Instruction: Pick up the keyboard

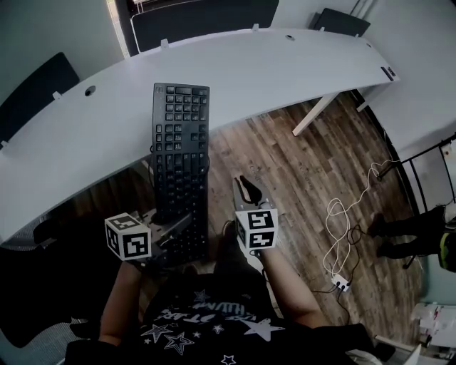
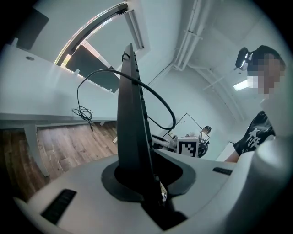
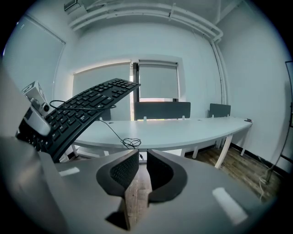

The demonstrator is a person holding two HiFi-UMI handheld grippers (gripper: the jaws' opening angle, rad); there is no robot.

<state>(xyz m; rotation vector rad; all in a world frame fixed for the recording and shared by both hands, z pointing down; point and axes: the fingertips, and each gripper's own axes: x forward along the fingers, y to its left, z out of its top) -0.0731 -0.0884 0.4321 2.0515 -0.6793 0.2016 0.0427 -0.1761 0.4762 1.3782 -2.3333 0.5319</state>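
A black keyboard [image 1: 180, 164] is lifted off the white curved table [image 1: 285, 64], its far end hanging over the table's front edge. My left gripper [image 1: 174, 228] is shut on the near end; in the left gripper view the keyboard [image 2: 132, 128] stands edge-on between the jaws. The keyboard's black cable [image 2: 155, 98] loops away from it. My right gripper [image 1: 247, 189] hangs free to the right of the keyboard. Its pads [image 3: 120, 171] stand a narrow slit apart with nothing between them. In the right gripper view the keyboard [image 3: 87, 107] rises at the upper left.
The table [image 3: 183, 128] carries only the coiled cable [image 3: 128, 142]. Dark chairs [image 1: 206, 18] stand behind it. On the wooden floor at the right lie a white cable and power strip [image 1: 340, 281]. Another person's feet [image 1: 388, 228] are at the far right.
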